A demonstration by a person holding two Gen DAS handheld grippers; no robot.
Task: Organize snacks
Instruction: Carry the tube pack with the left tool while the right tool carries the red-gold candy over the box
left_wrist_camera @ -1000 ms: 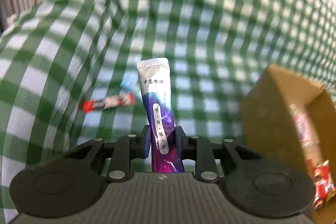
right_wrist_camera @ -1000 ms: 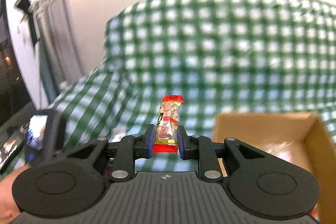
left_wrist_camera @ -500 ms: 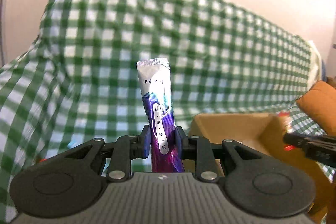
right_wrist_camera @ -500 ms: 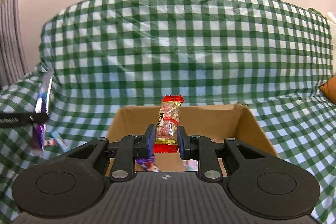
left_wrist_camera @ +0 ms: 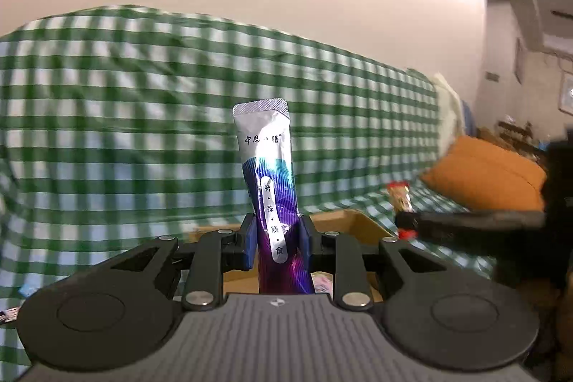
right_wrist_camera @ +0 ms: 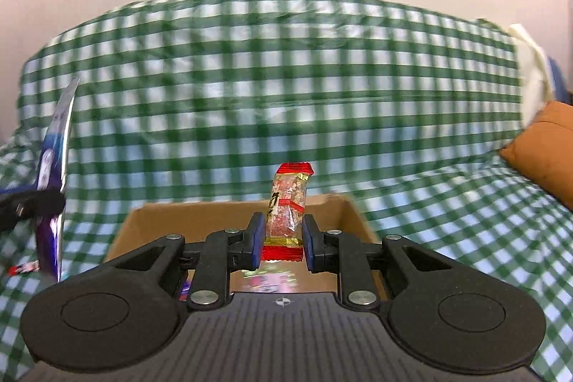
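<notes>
Left gripper (left_wrist_camera: 277,244) clamped on a silver-and-purple stick sachet (left_wrist_camera: 270,188), blue pads pressed against its lower half, sachet upright with the crimped silver end on top and printed Chinese characters facing the camera. Directly behind the sachet, the brown rim of the cardboard box (left_wrist_camera: 352,221), mostly hidden by the gripper body. Right of the box in this view, the right gripper (left_wrist_camera: 406,222), seen side-on as a dark blurred bar, with its red-ended snack poking up.

Right gripper (right_wrist_camera: 279,240) pinching a clear, red-ended snack packet (right_wrist_camera: 288,203) near its lower end, packet standing upright and leaning slightly right, pale chunky pieces visible through the wrapper. Just beyond the packet, the open cardboard box (right_wrist_camera: 150,221), mouth upward, with blurred pink and purple wrappers (right_wrist_camera: 270,280) lying inside at the near edge. Left of the box, the left gripper's dark fingers (right_wrist_camera: 32,203) and the sachet (right_wrist_camera: 53,181) seen edge-on. Lower left of the box, a small red-and-white wrapper (right_wrist_camera: 23,268) lying on the cloth.

Under and behind the box, a sofa draped in green-and-white checked cloth (right_wrist_camera: 286,77). Right of the box, an orange cushion (right_wrist_camera: 544,149) resting on the cloth.
</notes>
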